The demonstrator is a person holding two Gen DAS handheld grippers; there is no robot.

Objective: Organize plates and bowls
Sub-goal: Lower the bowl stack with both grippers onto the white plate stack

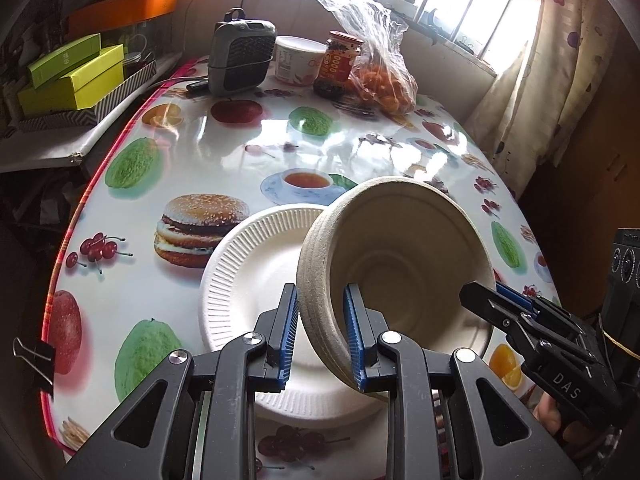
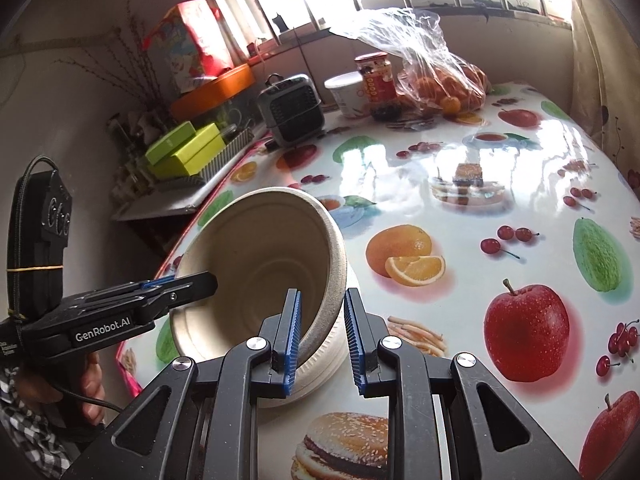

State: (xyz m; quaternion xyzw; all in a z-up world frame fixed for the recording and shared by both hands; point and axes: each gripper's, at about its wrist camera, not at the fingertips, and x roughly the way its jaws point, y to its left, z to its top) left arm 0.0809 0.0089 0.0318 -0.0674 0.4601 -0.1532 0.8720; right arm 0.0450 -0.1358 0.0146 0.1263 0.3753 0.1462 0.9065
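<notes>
A beige paper bowl point(image 1: 400, 264) is tilted on its side over a white ribbed paper plate point(image 1: 256, 272) on the fruit-print table. My left gripper point(image 1: 322, 336) has its two blue pads on either side of the bowl's near rim and grips it. My right gripper point(image 1: 494, 300) reaches in from the right and pinches the bowl's opposite rim. In the right wrist view the bowl point(image 2: 256, 268) sits between the right gripper's fingers point(image 2: 322, 336), with the left gripper point(image 2: 176, 284) on its left rim. The plate point(image 2: 320, 364) shows beneath it.
At the table's far end stand a grey heater point(image 1: 242, 56), a white tub point(image 1: 298, 58), a red-lidded jar point(image 1: 340, 62) and a plastic bag of oranges point(image 1: 380, 76). Green boxes point(image 1: 76, 76) sit on a shelf left. A binder clip point(image 1: 40, 360) holds the tablecloth edge.
</notes>
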